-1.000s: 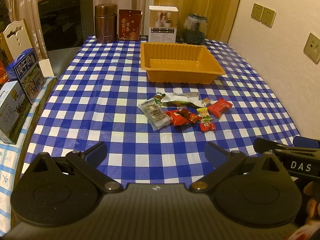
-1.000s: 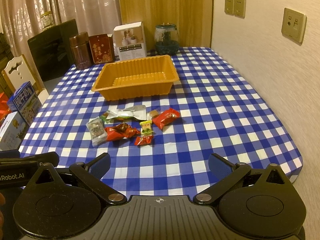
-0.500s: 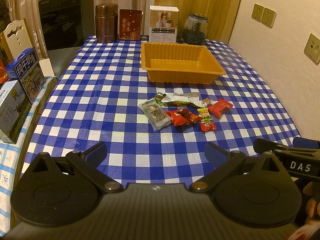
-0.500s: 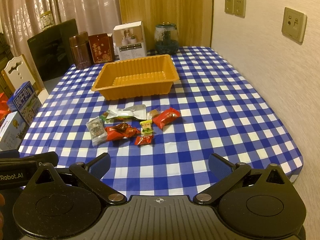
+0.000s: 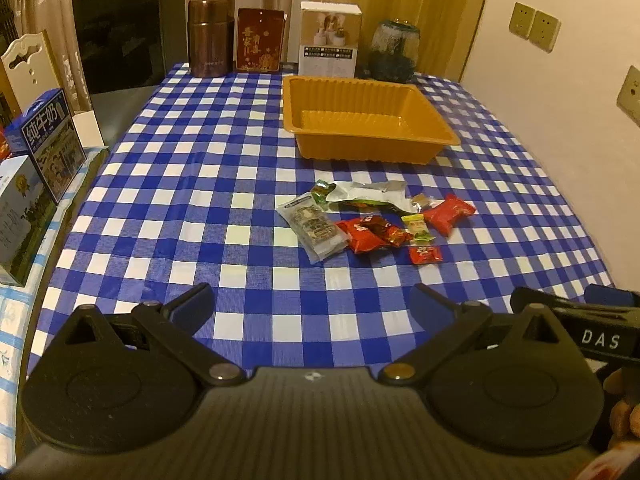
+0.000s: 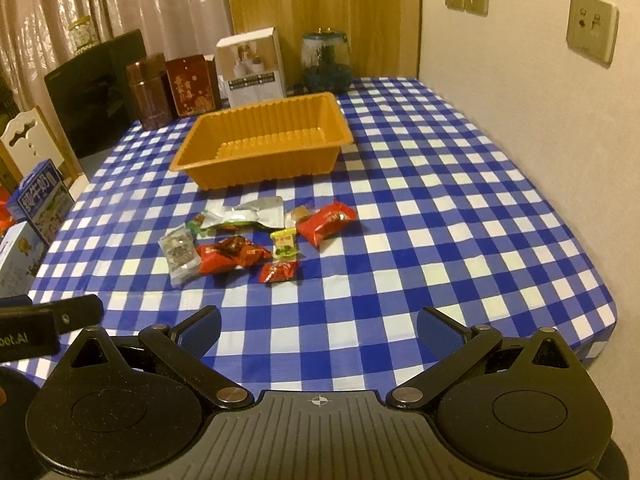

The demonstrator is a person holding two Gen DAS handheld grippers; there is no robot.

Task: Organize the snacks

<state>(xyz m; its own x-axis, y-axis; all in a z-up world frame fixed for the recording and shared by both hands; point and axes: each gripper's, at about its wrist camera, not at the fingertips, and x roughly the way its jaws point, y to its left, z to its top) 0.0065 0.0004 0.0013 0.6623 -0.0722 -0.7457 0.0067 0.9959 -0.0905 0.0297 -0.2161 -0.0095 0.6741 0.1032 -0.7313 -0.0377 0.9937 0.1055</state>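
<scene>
Eight wrapped snacks (image 5: 362, 234) lie clustered near one orange tray (image 5: 368, 124).

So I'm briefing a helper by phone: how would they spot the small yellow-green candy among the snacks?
Start at the orange tray on the checked tablecloth; the snack pile lies just in front of it. In that pile, the small yellow-green candy sits between the long red wrapper and the plump red packet. It is the only yellow-topped piece.

One orange tray (image 5: 370, 142) – eight snack packets (image 5: 362, 236), two wide-spread grippers (image 5: 312, 306)
</scene>
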